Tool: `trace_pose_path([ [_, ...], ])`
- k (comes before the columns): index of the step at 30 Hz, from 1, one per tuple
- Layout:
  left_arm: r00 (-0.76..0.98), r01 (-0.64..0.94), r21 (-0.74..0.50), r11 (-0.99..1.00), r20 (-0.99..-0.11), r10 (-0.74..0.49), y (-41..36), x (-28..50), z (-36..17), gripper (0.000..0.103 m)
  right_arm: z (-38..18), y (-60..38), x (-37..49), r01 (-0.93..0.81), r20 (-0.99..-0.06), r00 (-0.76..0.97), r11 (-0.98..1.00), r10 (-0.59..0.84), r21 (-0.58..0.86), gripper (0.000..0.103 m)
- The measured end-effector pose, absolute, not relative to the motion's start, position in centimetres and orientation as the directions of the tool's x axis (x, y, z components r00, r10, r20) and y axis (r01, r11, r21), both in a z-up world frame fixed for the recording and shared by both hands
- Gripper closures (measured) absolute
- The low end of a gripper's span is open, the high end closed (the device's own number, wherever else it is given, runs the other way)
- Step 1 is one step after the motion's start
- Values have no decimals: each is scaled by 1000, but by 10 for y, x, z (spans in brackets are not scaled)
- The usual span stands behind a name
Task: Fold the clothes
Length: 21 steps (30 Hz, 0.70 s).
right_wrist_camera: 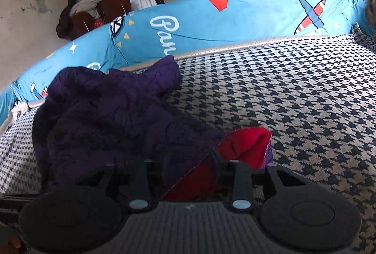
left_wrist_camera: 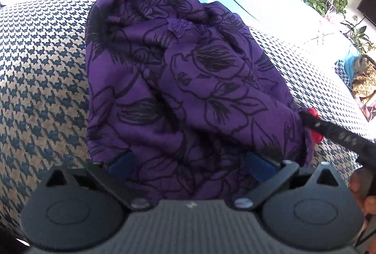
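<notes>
A: Item one, the left hand-held gripper (left_wrist_camera: 188, 163). Our blue pads (left_wrist_camera: 122, 164) stand well apart, and the purple floral garment (left_wrist_camera: 178, 71) is draped over and between them. Whether they pinch any of it, we cannot tell; the tips are buried in cloth.

B: Item two, the right hand-held gripper (right_wrist_camera: 188, 167). Its jaws are hidden under the purple floral garment (right_wrist_camera: 112, 113) and a red knit cuff (right_wrist_camera: 246, 144). We cannot tell if they are spread or pressed together. From the left view it reaches the garment's right edge at the red knit cuff (left_wrist_camera: 313, 123).

A: Item three, the garment itself. It lies bunched in a heap on the houndstooth sofa seat (left_wrist_camera: 42, 71), its far end near the blue printed backrest cover (right_wrist_camera: 235, 21).

B: Handling, by our judgement: thin woven cloth, light, limp, no stiffness, apt to slide and sag from any single pinch.

A: Then we should take hold at firm edges: the ribbed cuff, a hem or a seam, one per gripper, well apart, so that it hangs flat before we fold.
</notes>
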<state>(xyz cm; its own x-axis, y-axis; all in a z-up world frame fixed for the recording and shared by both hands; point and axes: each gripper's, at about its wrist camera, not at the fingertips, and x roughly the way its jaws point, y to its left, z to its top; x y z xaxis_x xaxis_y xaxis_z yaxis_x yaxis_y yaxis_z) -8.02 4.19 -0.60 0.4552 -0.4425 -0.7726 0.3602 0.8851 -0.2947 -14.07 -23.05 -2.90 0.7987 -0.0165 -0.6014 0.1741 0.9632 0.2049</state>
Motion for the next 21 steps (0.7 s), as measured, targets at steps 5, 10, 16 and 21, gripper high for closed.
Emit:
trace_pose_path([
  [5,455,359,-298,885,-772,-444,42,-78,-7,0,-39,-227,-141,199,-628,777,964,-46,176,58],
  [10,455,356,-300,885,-771,-445,41,-77,-7,0,-40,-230,-140,230,-638,764,963,-92,137,80],
  [16,456,353,-303,885,-770,-446,42,-76,-8,0,-31,-247,-153,308,-624,772,931,-124,196,94],
  [21,461,356,-303,884,-767,-448,44,-77,-7,0,-14,-268,-177,380,-578,799,883,-163,276,94],
])
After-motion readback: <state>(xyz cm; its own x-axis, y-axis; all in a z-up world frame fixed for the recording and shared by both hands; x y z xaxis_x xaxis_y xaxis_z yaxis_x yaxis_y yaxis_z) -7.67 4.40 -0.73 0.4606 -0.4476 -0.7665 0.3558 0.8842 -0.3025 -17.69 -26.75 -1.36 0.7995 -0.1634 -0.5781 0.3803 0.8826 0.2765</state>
